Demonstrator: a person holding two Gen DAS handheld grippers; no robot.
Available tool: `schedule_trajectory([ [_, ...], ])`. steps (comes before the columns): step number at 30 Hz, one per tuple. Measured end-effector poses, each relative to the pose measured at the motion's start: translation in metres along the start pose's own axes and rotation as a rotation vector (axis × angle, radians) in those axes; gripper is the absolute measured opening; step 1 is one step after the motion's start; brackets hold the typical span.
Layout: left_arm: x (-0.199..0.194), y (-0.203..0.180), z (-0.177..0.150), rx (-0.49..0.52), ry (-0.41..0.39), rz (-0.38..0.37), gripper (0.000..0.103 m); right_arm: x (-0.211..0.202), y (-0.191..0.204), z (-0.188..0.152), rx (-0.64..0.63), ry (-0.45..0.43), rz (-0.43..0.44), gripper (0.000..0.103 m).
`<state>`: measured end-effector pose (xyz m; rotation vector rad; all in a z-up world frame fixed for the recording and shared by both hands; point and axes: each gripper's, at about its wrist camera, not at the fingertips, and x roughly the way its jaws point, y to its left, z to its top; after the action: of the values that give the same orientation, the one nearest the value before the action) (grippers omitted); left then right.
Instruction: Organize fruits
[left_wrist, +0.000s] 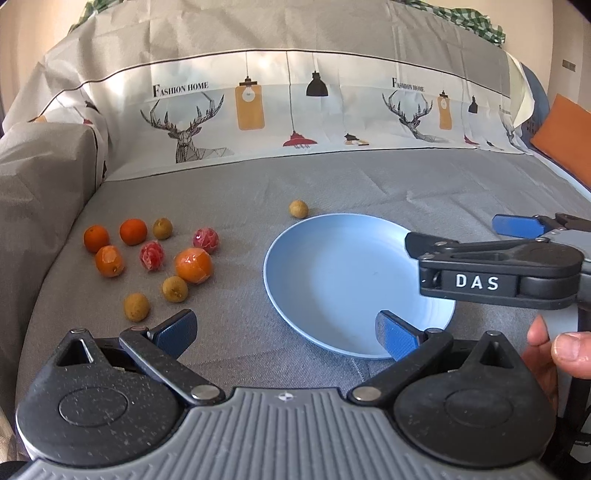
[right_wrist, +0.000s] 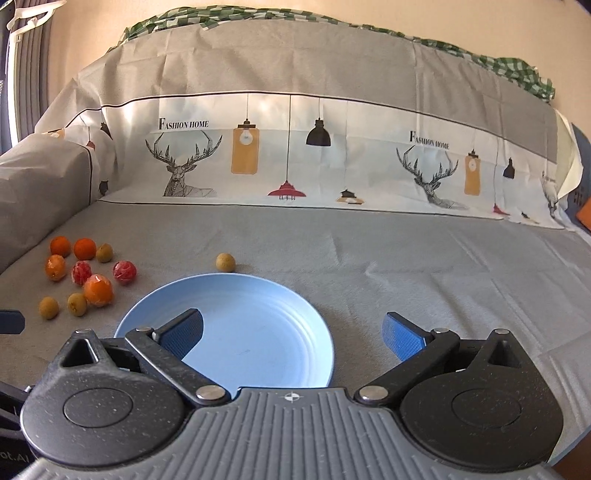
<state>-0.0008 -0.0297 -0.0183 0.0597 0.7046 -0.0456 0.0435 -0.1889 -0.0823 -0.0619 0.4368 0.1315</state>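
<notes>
We are holding both claws spread wide and empty: the left claw (left_wrist: 284, 332) near the blue plate (left_wrist: 332, 266), the right claw (right_wrist: 293, 334) over it. The fruits (left_wrist: 155, 258) are lying clustered left of the plate on the grey cloth (left_wrist: 351, 184).

Plate (right_wrist: 258, 295) near rim behind right gripper (right_wrist: 291, 334); right gripper (left_wrist: 517, 236) cut by frame edge in left view.

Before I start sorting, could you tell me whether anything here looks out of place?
One tan fruit sits alone just behind the blue plate, apart from the cluster of fruits on the left. The plate holds nothing yet. Nothing looks spilled or damaged.
</notes>
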Motion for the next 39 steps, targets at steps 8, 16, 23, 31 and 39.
schedule_trajectory([
  [8, -0.008, -0.008, -0.002, 0.051, -0.035, -0.047, 0.088, 0.004, -0.001, -0.002, 0.029, 0.056, 0.015, 0.099],
  [16, -0.015, 0.0, 0.005, 0.042, 0.007, -0.142, 0.052, 0.001, 0.002, 0.007, 0.063, 0.086, 0.048, 0.088],
  [23, -0.02, 0.012, 0.02, 0.023, 0.071, -0.127, 0.038, -0.003, 0.003, 0.021, 0.168, 0.111, 0.097, 0.073],
  [31, -0.016, 0.058, 0.05, 0.081, 0.015, -0.104, 0.024, -0.008, 0.006, 0.034, 0.268, 0.118, 0.2, 0.047],
  [39, 0.011, 0.158, 0.039, -0.391, 0.08, -0.03, 0.016, -0.009, 0.027, 0.048, 0.267, 0.105, 0.314, 0.047],
])
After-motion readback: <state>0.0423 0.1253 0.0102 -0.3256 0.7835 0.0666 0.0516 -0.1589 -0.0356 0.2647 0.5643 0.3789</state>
